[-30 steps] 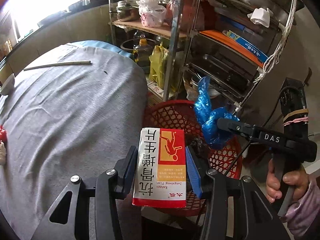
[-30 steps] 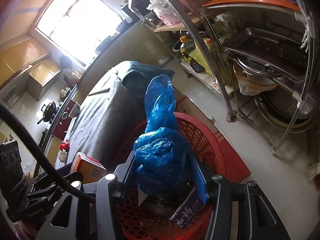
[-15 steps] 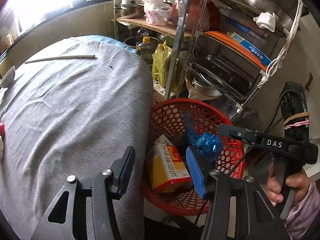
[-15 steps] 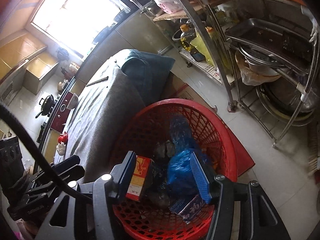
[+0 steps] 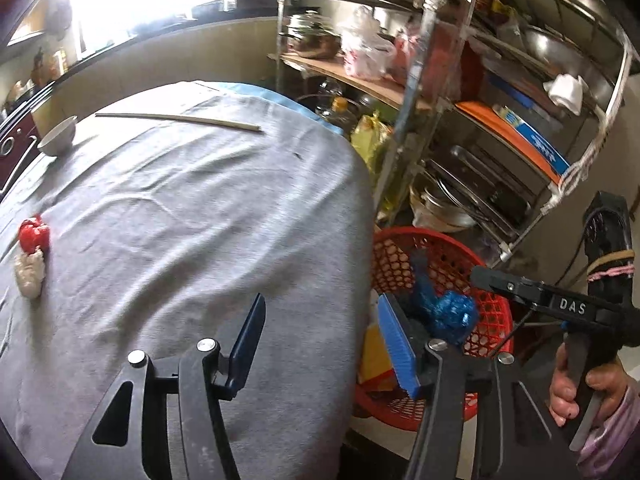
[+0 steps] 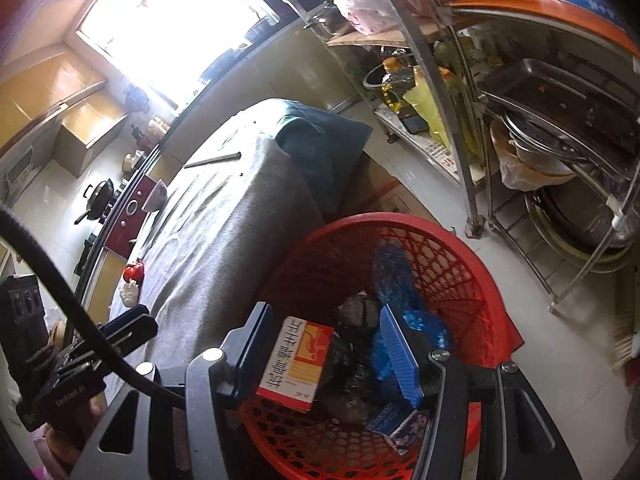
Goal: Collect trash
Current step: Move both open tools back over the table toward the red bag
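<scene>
Left gripper point(image 5: 320, 336): your jaws have just been opening, nothing between them, over the grey cloth point(image 5: 192, 216).
Right gripper point(image 6: 326, 346): yours gapes empty above the basket point(image 6: 472, 256).
Basket: one, red lattice plastic, round.
Trash inside: one printed carton point(image 6: 298, 364), one crumpled blue bag point(image 6: 394, 276).

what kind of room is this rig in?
Most likely a home kitchen: a wok on a stove by the window, a metal rack stacked with pots and trays, cooking-oil bottles below.
</scene>
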Motion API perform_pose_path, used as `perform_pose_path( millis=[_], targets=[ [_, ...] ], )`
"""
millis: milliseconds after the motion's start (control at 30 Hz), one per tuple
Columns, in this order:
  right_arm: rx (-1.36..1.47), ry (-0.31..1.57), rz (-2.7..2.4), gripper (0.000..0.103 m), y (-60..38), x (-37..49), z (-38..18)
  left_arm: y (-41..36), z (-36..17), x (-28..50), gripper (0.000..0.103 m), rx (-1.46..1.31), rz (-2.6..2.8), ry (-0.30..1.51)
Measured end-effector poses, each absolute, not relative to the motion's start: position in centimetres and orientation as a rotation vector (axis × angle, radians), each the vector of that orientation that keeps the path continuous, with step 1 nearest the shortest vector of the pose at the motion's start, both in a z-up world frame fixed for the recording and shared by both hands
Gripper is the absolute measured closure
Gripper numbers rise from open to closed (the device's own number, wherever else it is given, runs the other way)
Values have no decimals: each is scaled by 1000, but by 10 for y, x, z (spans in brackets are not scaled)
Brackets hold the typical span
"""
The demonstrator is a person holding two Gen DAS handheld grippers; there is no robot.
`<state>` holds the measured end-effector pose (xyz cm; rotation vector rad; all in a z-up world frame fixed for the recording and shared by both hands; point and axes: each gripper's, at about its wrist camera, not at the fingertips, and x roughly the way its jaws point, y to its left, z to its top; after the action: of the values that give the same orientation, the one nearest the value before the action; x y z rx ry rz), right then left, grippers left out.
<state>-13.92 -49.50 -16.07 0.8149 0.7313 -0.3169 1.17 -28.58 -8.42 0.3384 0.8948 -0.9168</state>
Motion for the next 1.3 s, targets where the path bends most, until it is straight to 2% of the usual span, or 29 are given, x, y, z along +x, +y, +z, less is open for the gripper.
perform_pose_path(
  millis=[667, 1300],
  targets=[
    [712, 769, -280, 43, -457, -100, -136, -232, -86, 53, 40, 202, -830, 908],
    [551, 796, -130, 43, -394, -7, -100, -112, -84, 143, 40, -16, -497, 894]
  ],
)
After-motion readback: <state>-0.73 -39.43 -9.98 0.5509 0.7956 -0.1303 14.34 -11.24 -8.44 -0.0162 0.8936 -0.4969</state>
